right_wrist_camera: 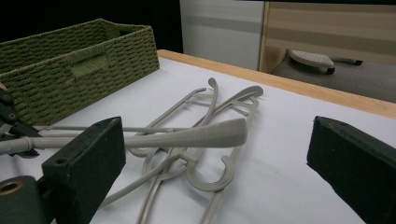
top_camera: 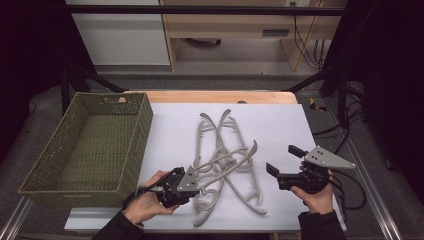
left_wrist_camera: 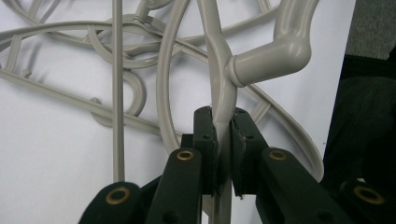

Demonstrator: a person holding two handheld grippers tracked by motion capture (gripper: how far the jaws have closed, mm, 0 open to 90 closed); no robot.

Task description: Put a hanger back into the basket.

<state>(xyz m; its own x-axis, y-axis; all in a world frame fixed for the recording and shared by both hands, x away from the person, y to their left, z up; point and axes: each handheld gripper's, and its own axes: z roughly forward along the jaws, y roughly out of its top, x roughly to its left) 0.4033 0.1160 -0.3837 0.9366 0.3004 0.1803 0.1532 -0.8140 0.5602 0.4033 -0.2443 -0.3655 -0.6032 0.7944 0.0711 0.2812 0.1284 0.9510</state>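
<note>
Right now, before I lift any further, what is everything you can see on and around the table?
hangers: a tangled pile, count unclear (about four), grey plastic, middle of the white sheet; one of them is clamped in the left gripper.
basket: one, green woven, left end of the table, nothing seen inside.
white sheet: one, covering most of the table top.
table: one, wooden edge showing at the far side.
cabinet: one, white, on the floor beyond the table.
cables: several, black, floor at far right.
left gripper: black, near left of the pile, jaws shut on a hanger.
right gripper: black, near right, jaws open, holding nothing.
hands: two, one on each gripper, dark sleeves.
</note>
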